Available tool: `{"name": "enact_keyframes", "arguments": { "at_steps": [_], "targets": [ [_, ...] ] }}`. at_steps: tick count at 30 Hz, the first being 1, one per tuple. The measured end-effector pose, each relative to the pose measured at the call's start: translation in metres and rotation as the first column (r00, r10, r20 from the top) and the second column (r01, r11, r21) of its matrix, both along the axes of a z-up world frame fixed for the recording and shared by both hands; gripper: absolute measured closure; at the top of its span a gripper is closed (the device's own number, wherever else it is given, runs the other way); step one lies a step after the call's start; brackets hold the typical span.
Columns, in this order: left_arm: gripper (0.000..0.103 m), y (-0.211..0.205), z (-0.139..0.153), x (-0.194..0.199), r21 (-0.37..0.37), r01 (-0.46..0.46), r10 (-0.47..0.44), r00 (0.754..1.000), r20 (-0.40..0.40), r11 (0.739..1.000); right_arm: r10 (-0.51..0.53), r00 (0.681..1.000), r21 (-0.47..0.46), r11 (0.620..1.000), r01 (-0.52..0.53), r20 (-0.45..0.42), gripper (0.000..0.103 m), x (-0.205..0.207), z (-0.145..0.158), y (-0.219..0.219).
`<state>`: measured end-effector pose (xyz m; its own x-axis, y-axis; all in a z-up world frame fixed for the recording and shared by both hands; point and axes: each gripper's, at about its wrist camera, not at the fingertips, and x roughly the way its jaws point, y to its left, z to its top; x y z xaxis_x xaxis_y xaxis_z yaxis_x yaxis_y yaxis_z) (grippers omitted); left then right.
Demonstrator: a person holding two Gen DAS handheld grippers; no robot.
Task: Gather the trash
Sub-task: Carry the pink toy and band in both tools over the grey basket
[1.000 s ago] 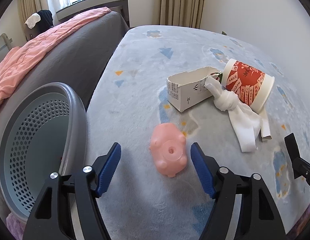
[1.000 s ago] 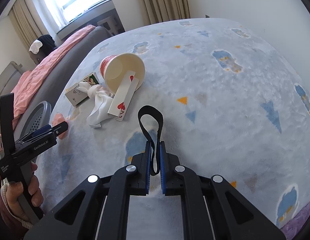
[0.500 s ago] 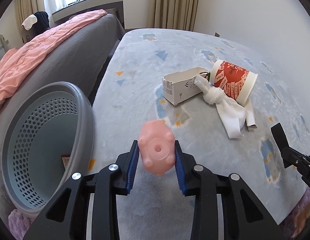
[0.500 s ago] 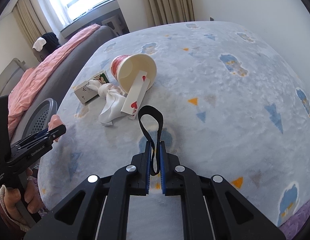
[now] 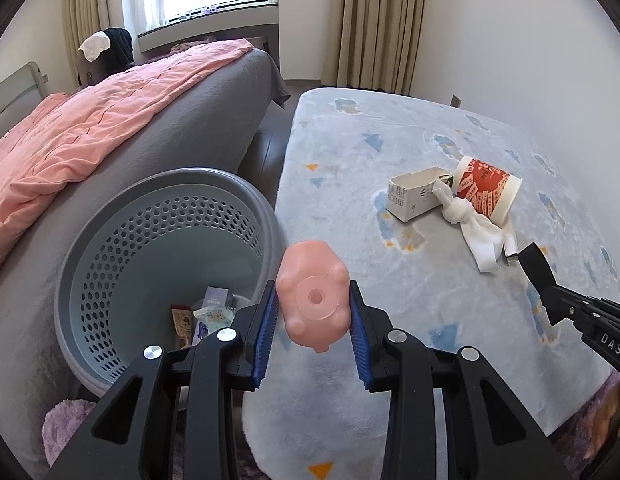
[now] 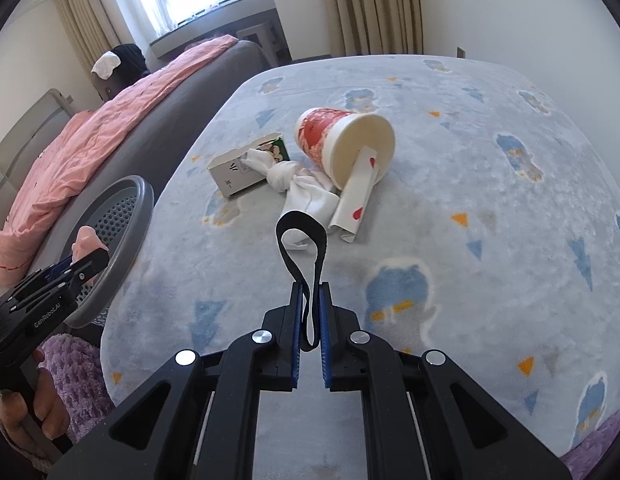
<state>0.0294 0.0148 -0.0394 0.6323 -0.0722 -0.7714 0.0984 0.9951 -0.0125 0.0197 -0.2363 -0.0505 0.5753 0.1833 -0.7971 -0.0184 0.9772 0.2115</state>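
My left gripper [image 5: 313, 312] is shut on a pink pig toy [image 5: 312, 295] and holds it in the air over the right rim of the grey perforated basket [image 5: 109, 236], which holds a few wrappers. My right gripper [image 6: 309, 304] is shut on a black strap loop [image 6: 301, 236] above the rug. On the rug lie a red paper cup [image 6: 342, 144] on its side, a knotted white cloth [image 6: 301, 192], a small white carton [image 6: 245, 168] and a folded playing-card box [image 6: 356, 196]. The same items also show in the left wrist view, with the cup [image 5: 486, 192] at the right.
A grey bed with a pink blanket [image 5: 89, 128] runs along the left, beside the basket. A purple fluffy mat [image 6: 73, 372] lies at the rug's near-left corner. The pale blue patterned rug [image 6: 490, 200] spreads toward the wall and curtains.
My left gripper closed on the pink pig toy, lifted it off the rug and carried it left toward the basket. My right gripper kept the strap and moved closer to the cup.
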Motion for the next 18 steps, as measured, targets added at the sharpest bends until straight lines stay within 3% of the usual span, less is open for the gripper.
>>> {"name": "enact_keyframes", "arguments": {
  "at_steps": [18],
  "targets": [
    [0.070, 0.098, 0.005, -0.006, -0.030, -0.149, 0.150, 0.988, 0.022, 0.988, 0.173, 0.985, -0.019, 0.985, -0.172, 0.018, 0.094, 0.028, 0.019, 0.098]
  ]
}}
